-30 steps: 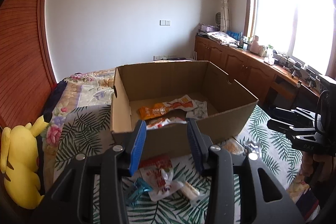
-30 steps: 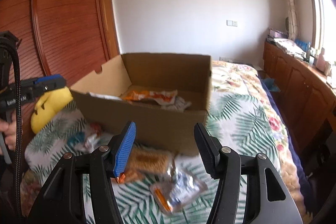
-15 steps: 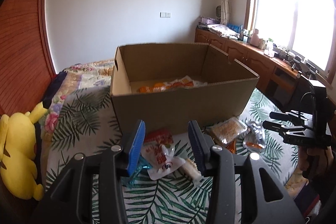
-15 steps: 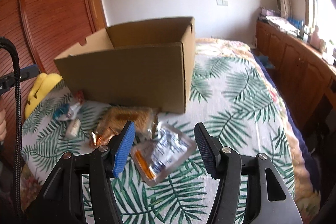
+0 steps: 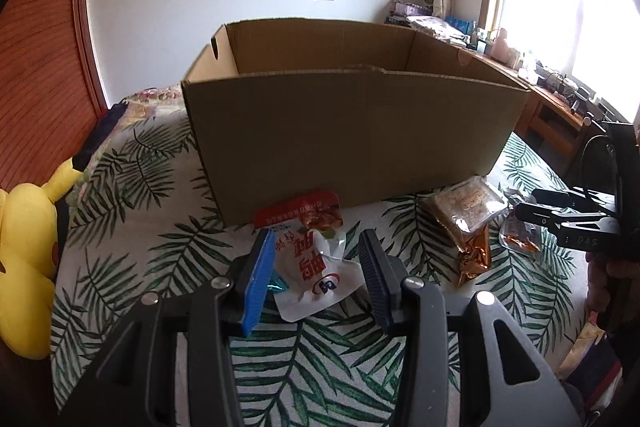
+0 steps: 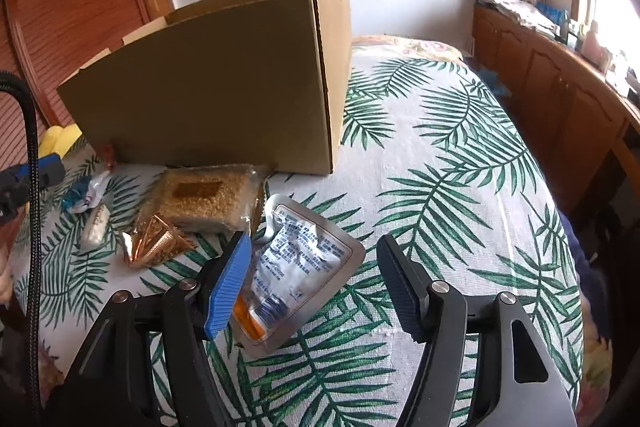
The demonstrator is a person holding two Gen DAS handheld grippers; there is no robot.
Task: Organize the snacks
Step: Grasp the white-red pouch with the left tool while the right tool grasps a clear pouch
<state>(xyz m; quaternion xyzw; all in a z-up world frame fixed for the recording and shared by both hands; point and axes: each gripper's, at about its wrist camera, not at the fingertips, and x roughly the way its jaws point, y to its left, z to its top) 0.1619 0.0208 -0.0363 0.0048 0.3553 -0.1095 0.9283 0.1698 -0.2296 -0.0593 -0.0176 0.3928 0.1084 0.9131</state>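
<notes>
An open cardboard box [image 5: 352,131] stands on the leaf-print bedspread; it also shows in the right wrist view [image 6: 224,83]. My left gripper [image 5: 318,279] is open, low over a white and red snack pouch [image 5: 316,263] in front of the box. My right gripper [image 6: 316,279] is open over a silver foil snack packet [image 6: 296,271]. A clear pack of brown crackers [image 6: 200,195] and a gold wrapper [image 6: 156,245] lie left of the packet. The crackers [image 5: 468,203] also show in the left wrist view. The box's inside is hidden.
A yellow plush toy [image 5: 24,267] lies at the bed's left edge. A small white tube [image 6: 96,223] and a blue-white wrapper [image 6: 86,191] lie near the box. Wooden cabinets [image 6: 560,83] run along the right wall. A wooden wardrobe [image 5: 36,67] stands left.
Both grippers dropped from above the box rim down to the bedspread in front of it. Each now has a snack pouch between its open fingers. The box contents went out of sight.
</notes>
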